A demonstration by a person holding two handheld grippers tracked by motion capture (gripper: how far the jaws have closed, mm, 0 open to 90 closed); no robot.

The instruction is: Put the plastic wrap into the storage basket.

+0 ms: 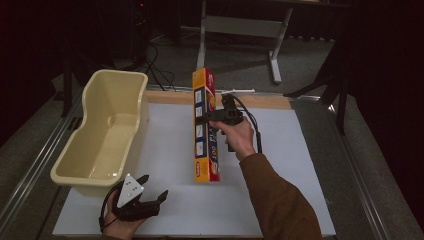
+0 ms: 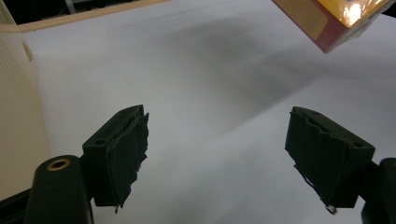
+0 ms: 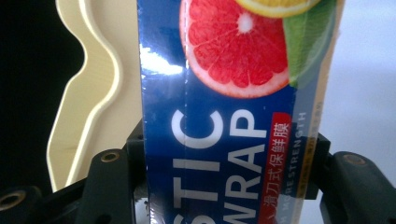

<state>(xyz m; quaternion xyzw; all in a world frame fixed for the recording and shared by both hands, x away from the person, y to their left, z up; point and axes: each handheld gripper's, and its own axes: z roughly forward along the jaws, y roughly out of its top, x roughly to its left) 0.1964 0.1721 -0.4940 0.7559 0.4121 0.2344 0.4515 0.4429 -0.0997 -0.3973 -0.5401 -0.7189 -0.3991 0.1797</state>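
High view: a cream plastic tub [image 1: 102, 135] sits along the left edge of the white worktop [image 1: 280, 200]; nothing is visible inside it. The right gripper [image 1: 206, 118] clamps a long plastic wrap box [image 1: 205, 127] near mid-length, holding it toward the far centre of the worktop. The left gripper [image 1: 145, 192] rests at the near left corner.

Left gripper view: the fingers [image 2: 123, 154] are spread wide over bare worktop; one box end [image 2: 327, 21] appears at upper right.

Right gripper view: the fingers [image 3: 135, 154] pinch the box [image 3: 224, 116] from both sides, with the tub [image 3: 88, 93] behind it.
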